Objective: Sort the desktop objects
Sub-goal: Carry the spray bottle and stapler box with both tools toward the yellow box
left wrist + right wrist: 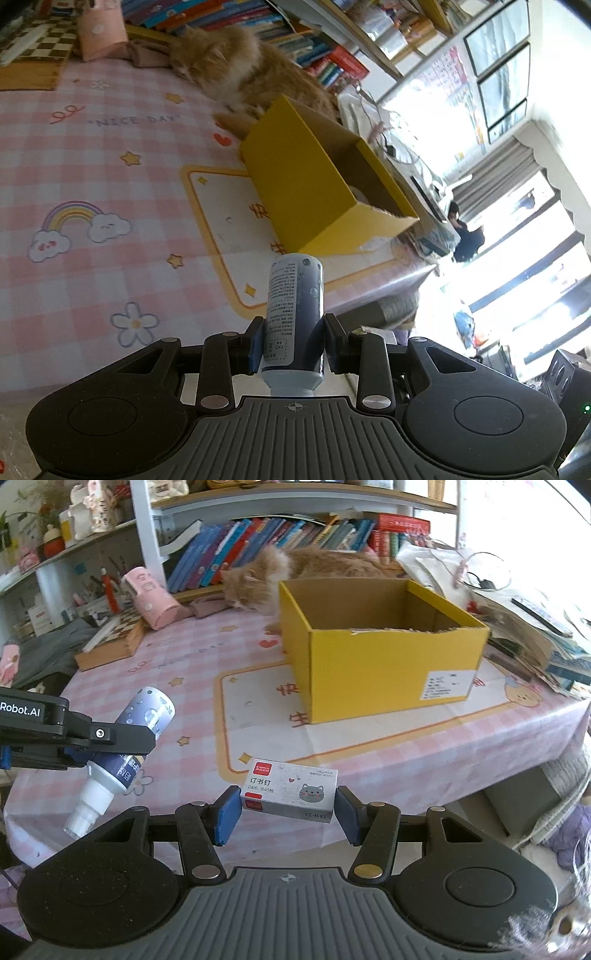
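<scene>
A small blue bottle (pixel 293 314) is clamped in the left gripper (pixel 293 341), cap end pointing back toward the handle, and it's held up in the air over the table (pixel 110 166), near its front edge. From the right wrist view the same bottle (pixel 146 725) can be seen tilted, white nozzle angled down, off to the left side. A staple box (pixel 290 792) with a little grey cat printed on it is squeezed end to end between the blue pads of the right gripper (pixel 288 814), also lifted above the front edge of the table. A yellow box (pixel 376 653) is parked open-topped toward the back right of the table, partly on a white-and-orange printed panel of the pink checked cloth (pixel 184 686). Nothing can be made out inside it from the right view. An orange cat (pixel 295 572) is stretched out right behind the box, along the back edge, with books (pixel 258 542) lined up behind it.
</scene>
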{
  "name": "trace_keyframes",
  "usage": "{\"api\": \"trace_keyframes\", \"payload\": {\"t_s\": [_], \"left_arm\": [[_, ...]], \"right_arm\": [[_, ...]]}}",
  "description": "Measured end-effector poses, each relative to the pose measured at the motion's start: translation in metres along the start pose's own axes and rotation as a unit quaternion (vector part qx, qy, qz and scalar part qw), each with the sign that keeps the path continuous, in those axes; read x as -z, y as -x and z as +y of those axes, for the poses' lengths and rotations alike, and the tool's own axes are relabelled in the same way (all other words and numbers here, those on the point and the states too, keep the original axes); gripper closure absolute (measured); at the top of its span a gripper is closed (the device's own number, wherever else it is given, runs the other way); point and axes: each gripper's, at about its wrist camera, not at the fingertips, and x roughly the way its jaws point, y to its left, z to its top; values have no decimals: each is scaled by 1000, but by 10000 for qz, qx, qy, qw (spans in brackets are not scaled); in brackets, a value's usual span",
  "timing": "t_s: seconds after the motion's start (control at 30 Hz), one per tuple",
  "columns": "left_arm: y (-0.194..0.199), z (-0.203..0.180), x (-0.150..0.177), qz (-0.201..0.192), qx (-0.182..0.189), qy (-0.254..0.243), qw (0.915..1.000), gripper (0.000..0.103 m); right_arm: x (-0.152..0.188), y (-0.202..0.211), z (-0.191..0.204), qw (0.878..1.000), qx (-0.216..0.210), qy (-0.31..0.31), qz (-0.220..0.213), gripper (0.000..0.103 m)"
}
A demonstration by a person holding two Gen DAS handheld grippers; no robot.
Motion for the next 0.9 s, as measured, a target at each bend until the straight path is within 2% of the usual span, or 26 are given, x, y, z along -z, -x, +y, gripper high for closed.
{"api": "trace_keyframes", "payload": {"t_s": [0.2,0.47,0.9], "left_arm": [[-12,-10,-2,113,59,-122,9998,72],[-31,-25,-5,115,26,-36,9999,72],[-72,-67,-11,95,-109,15,9999,72]], "right_arm": [[1,2,-11,9999,108,-122,-8,51],[-4,-2,-32,9999,107,-86,20,51],[-25,-19,-89,9998,-156,32,148,51]]}}
